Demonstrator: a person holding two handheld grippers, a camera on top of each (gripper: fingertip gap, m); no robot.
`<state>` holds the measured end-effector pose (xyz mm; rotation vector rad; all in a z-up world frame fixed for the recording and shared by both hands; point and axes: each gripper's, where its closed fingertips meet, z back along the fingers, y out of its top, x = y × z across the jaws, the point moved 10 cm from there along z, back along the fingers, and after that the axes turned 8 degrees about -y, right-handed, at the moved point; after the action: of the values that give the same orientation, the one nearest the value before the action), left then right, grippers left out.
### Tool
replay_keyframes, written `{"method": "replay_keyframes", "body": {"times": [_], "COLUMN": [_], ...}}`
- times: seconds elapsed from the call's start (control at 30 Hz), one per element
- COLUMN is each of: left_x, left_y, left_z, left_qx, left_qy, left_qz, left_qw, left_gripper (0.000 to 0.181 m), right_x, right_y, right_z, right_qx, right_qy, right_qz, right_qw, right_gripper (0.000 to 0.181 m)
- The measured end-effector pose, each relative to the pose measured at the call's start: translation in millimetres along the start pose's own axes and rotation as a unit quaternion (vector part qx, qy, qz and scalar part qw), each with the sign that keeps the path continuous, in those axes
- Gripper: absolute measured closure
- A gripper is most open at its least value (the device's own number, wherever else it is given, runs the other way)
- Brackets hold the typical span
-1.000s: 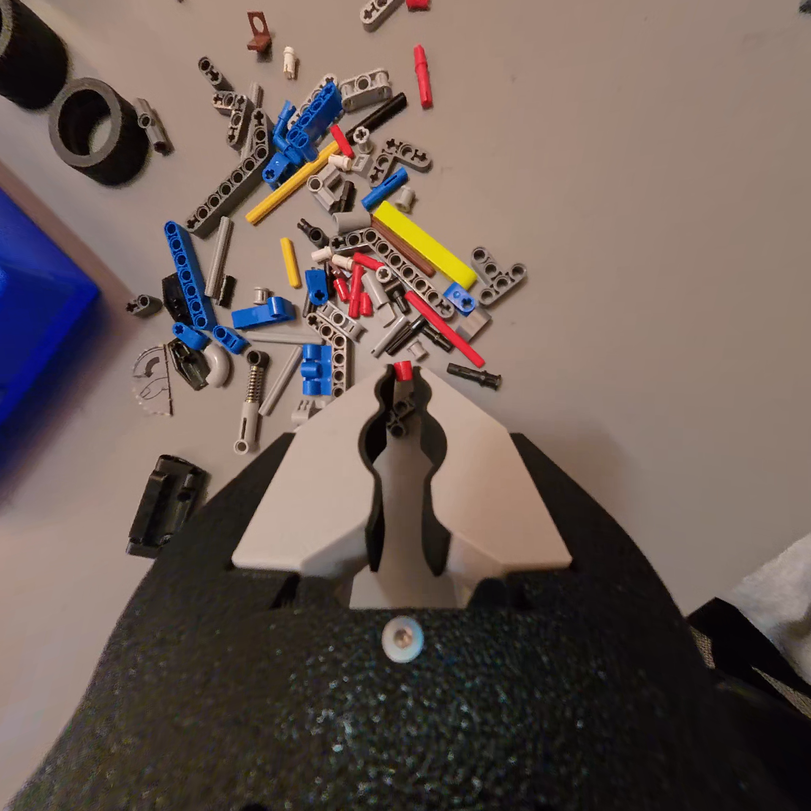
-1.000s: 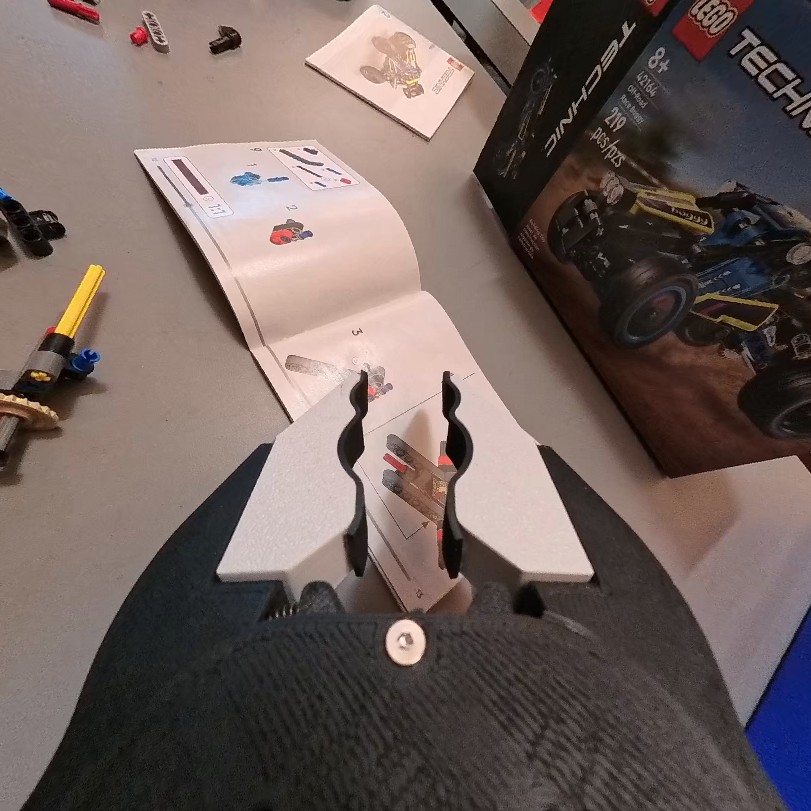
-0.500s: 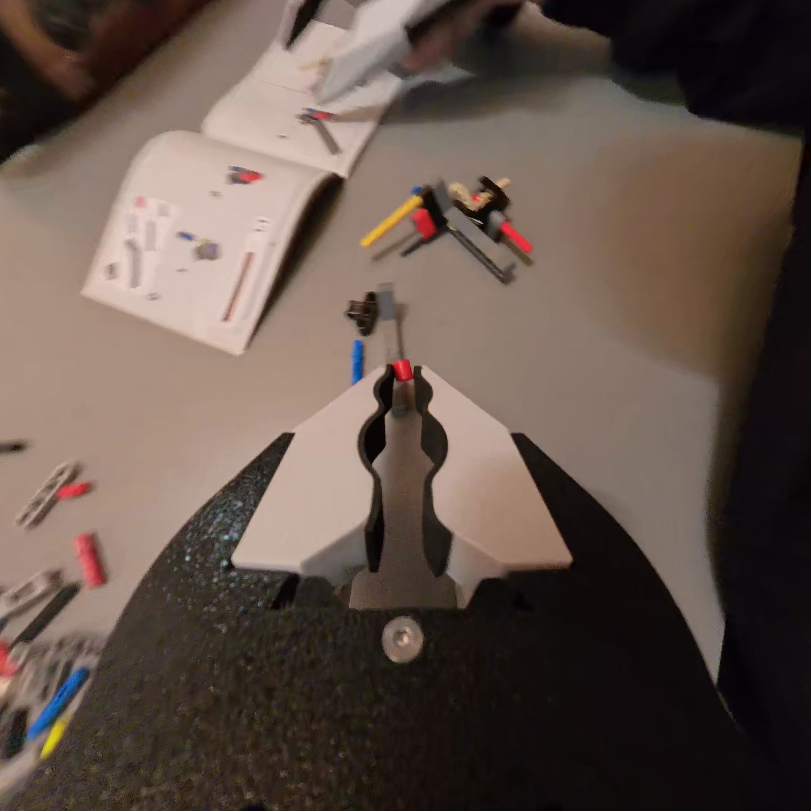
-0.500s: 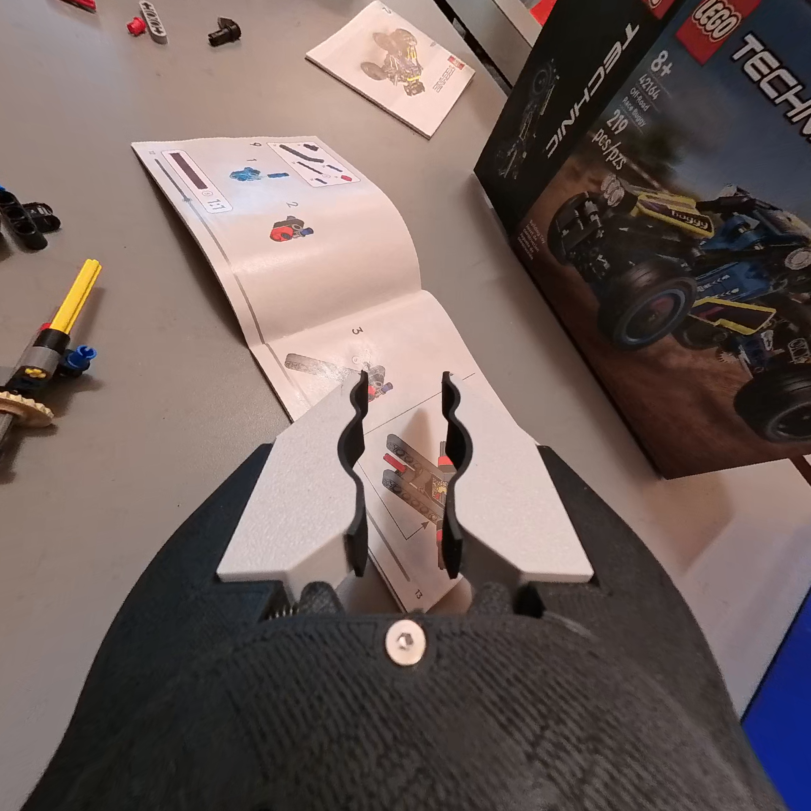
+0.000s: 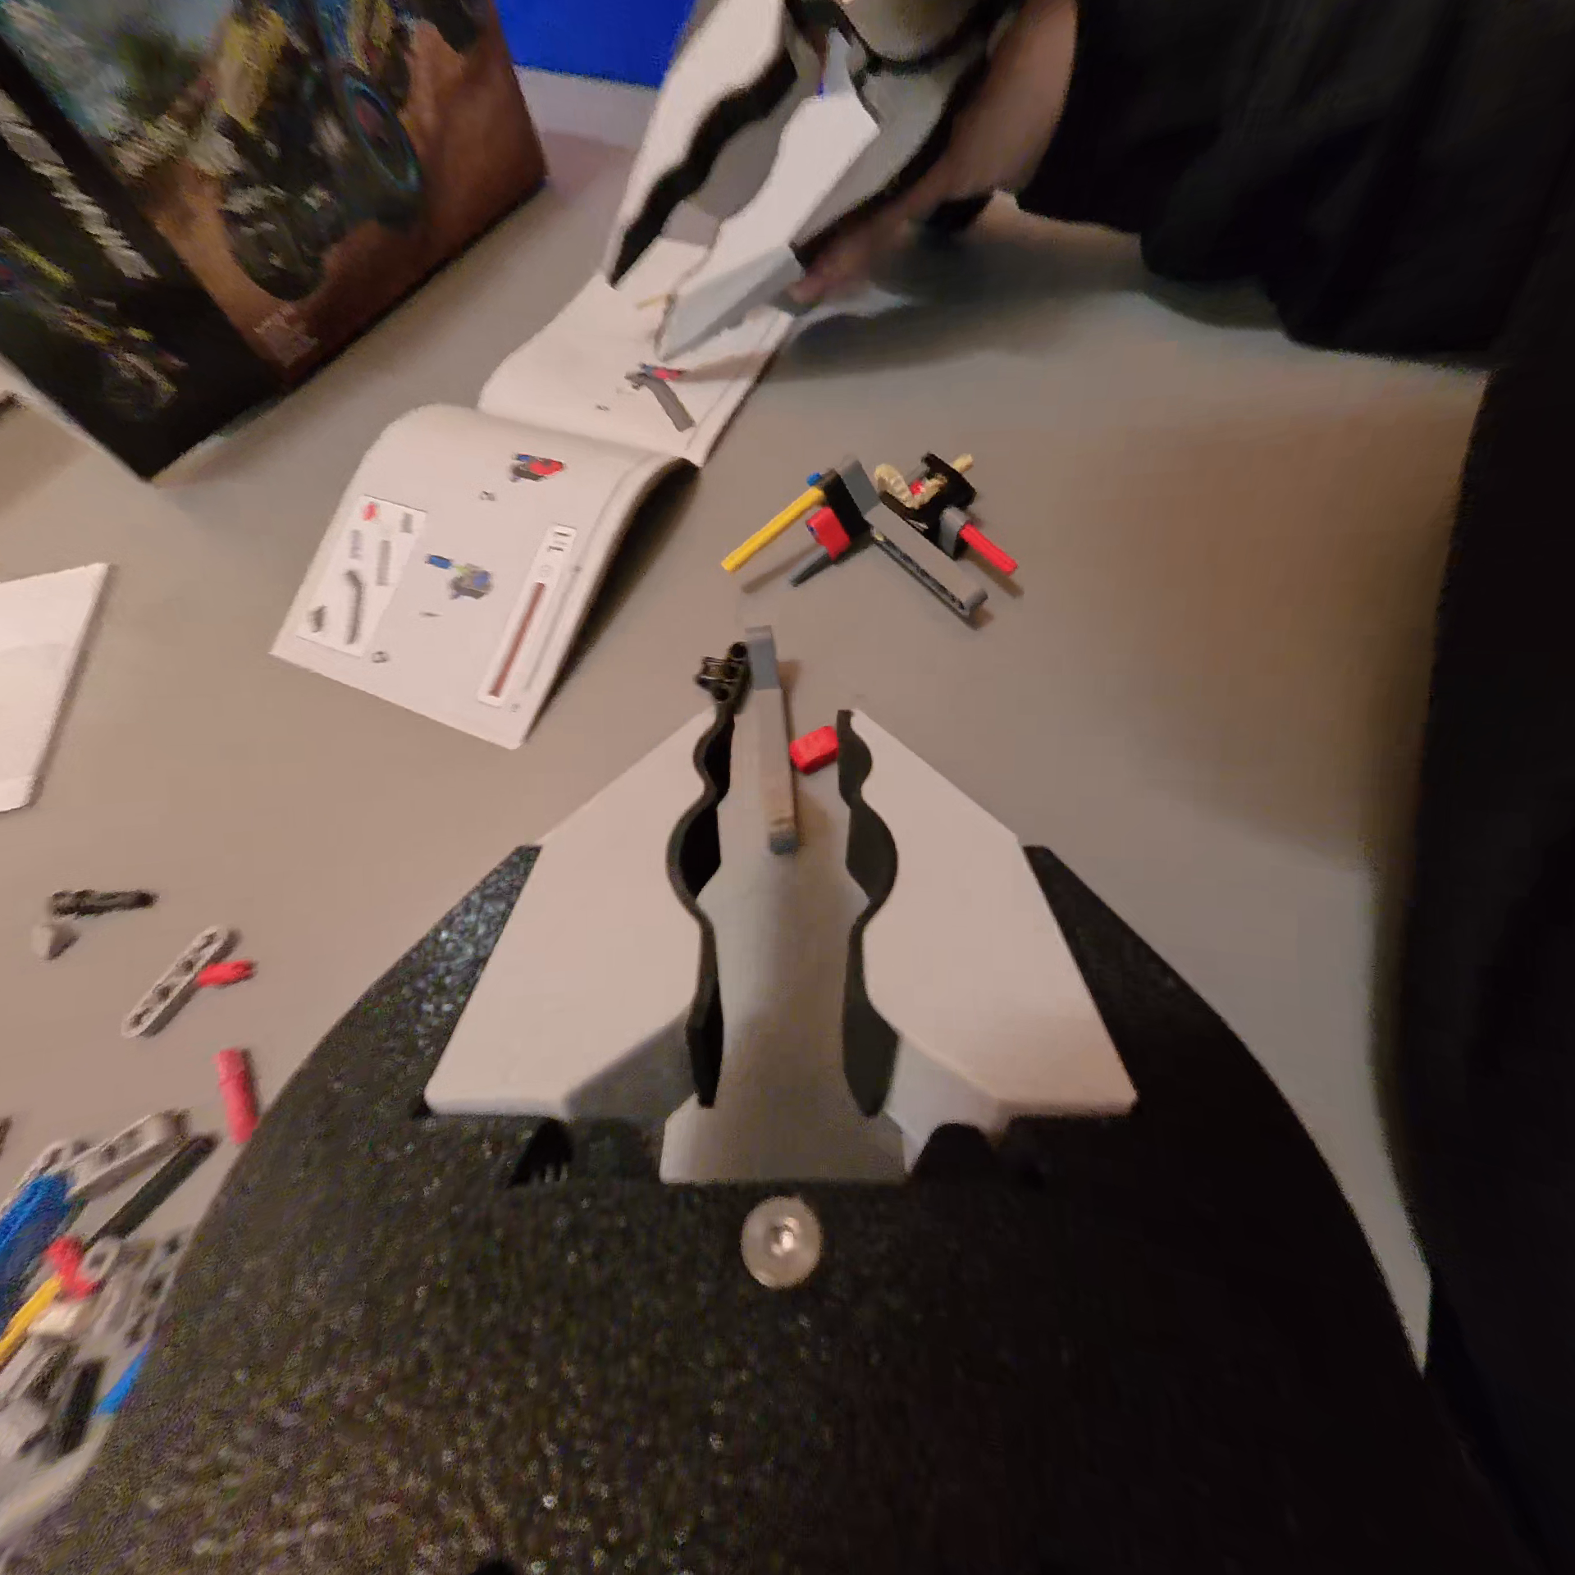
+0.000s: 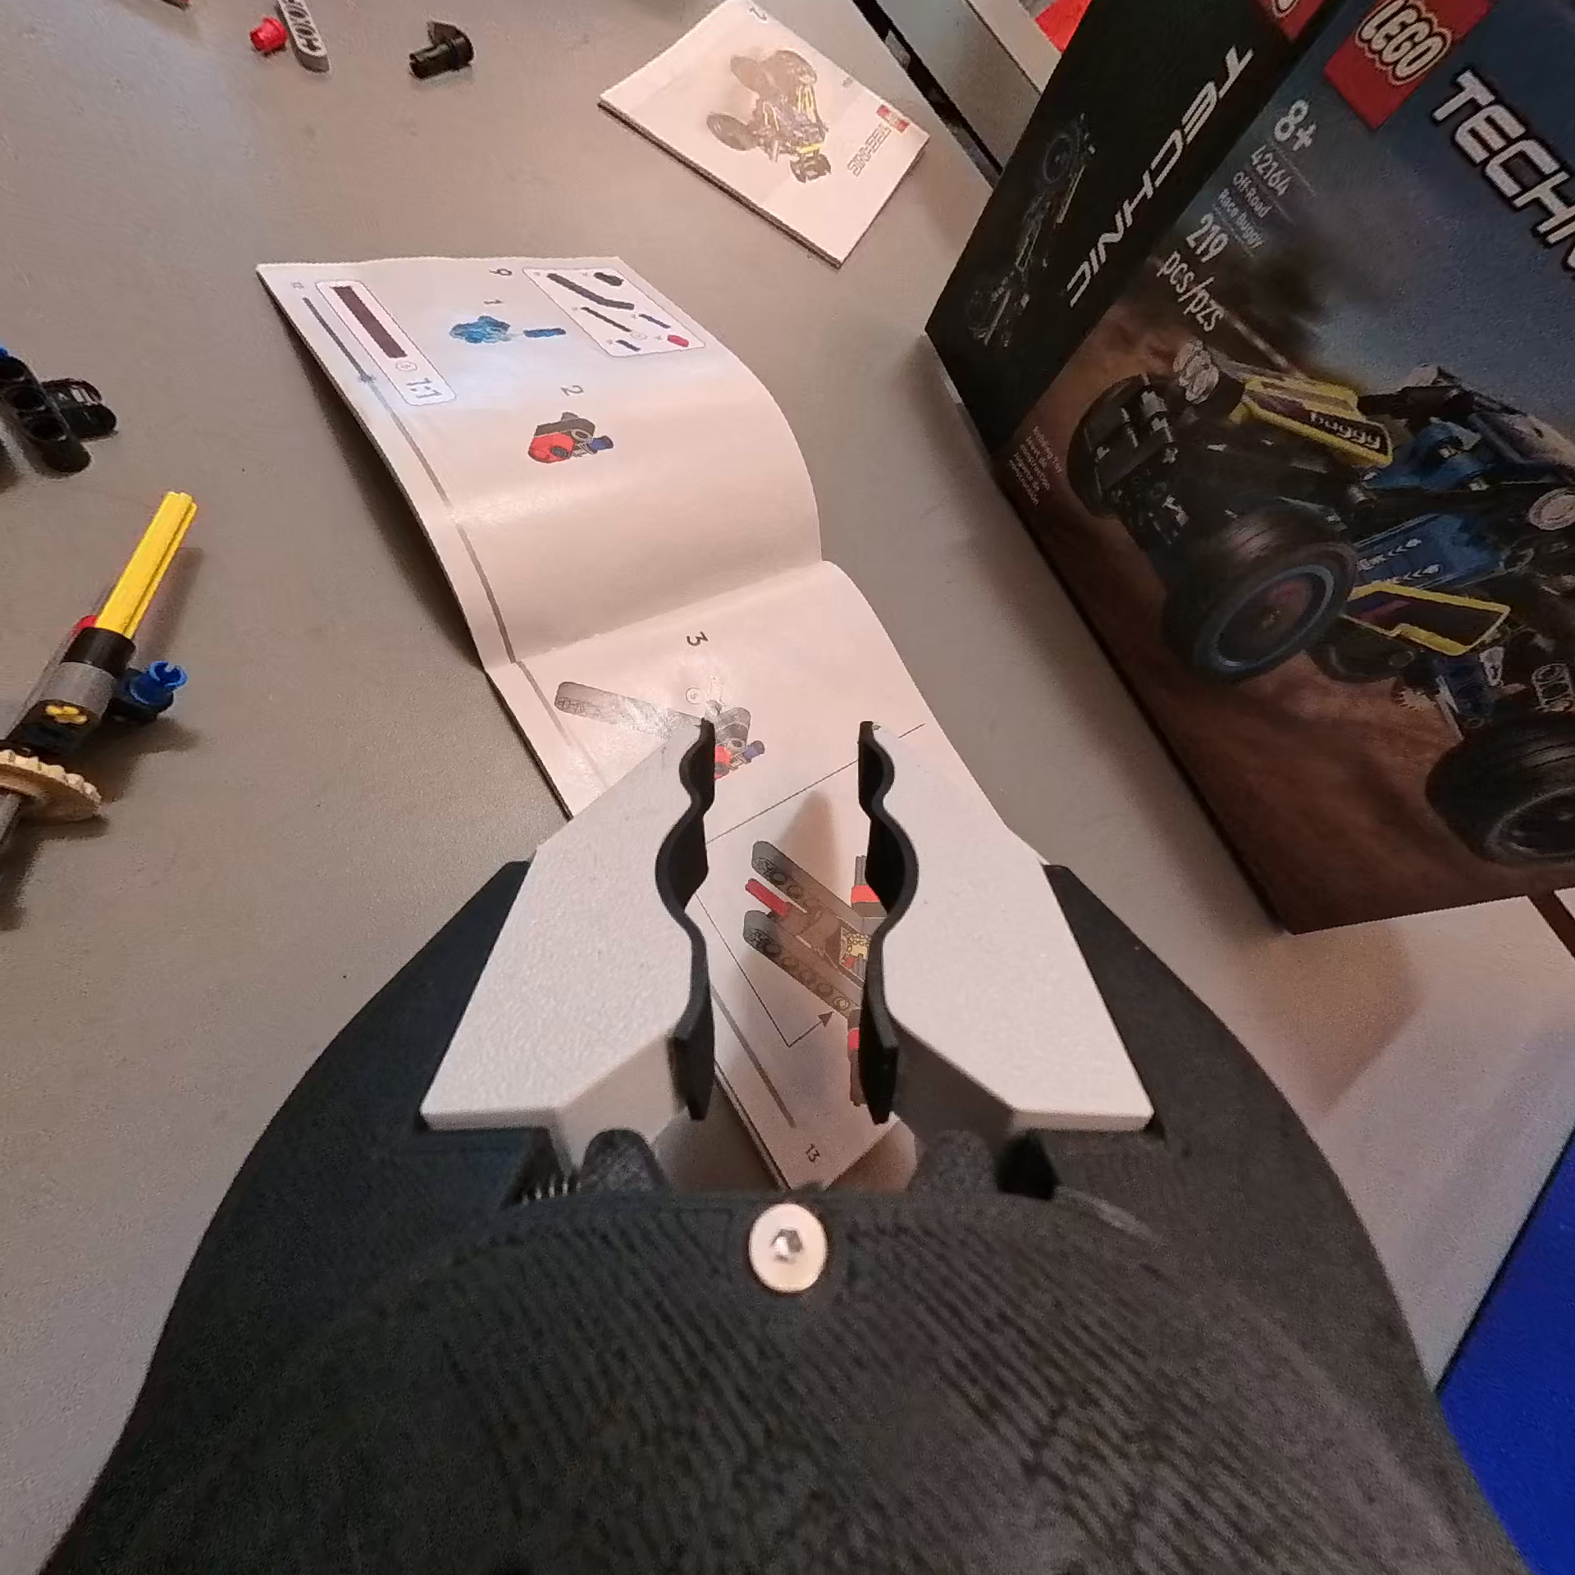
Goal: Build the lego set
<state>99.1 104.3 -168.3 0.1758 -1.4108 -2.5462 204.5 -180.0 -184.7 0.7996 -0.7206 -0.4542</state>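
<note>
My left gripper (image 5: 784, 724) is open and low over the grey table (image 5: 1150, 682). A small red piece (image 5: 810, 750) lies loose between its fingertips. Beside it lie a grey bar (image 5: 777, 784) and a small black connector (image 5: 723, 673). A part-built assembly (image 5: 895, 528) with yellow and red axles lies further ahead; its yellow axle end also shows in the right wrist view (image 6: 102, 631). My right gripper (image 6: 784, 733) is open and empty above the open instruction booklet (image 6: 639, 528). It also shows in the left wrist view (image 5: 733, 170), held in a hand.
The set's box (image 6: 1321, 443) stands at the right, with a small leaflet (image 6: 767, 128) behind the booklet. Loose pieces lie at the left (image 5: 179, 980), and a pile of several parts (image 5: 68, 1236) sits at the bottom left. A dark sleeve (image 5: 1491, 767) fills the right. About 5 cm separates my left fingertips from the small black connector (image 5: 723, 673). Look for it in the right wrist view (image 6: 54, 404) too.
My left gripper swung away from the pile of parts to the area beside the booklet, then opened and let go of the red piece. The right gripper barely moved.
</note>
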Motion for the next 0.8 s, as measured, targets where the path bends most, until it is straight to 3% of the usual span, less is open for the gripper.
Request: {"method": "replay_keyframes", "body": {"times": [0.13, 0.3, 0.43, 0.53, 0.63, 0.8], "left_x": [-14, -53, -83, -98, -99, -82], "left_y": [-4, -27, -43, -57, -71, -94], "left_z": [37, 86, 125, 162, 191, 210], "left_qx": [0.038, -0.013, -0.066, -0.057, -0.028, 0.005], "left_qy": [0.067, 0.208, 0.304, 0.372, 0.404, 0.400], "left_qz": [0.014, 0.090, 0.141, 0.197, 0.239, 0.275], "left_qw": [0.997, 0.974, 0.940, 0.905, 0.882, 0.874], "left_gripper": [0.165, 0.167, 0.168, 0.169, 0.171, 0.173], "right_x": [0, -1, -1, -1, -1, -3], "right_y": [0, 0, 0, -1, -2, -1], "right_z": [-1, -1, -1, -1, -2, -2], "right_qx": [-0.003, -0.007, -0.007, -0.009, -0.010, -0.011], "right_qy": [-0.001, -0.002, -0.002, -0.004, -0.004, 0.000], "right_qz": [0.002, 0.008, 0.007, 0.008, 0.008, 0.015], "right_qw": [1.000, 1.000, 1.000, 1.000, 1.000, 1.000], "right_gripper": [0.150, 0.150, 0.150, 0.150, 0.150, 0.150]}}
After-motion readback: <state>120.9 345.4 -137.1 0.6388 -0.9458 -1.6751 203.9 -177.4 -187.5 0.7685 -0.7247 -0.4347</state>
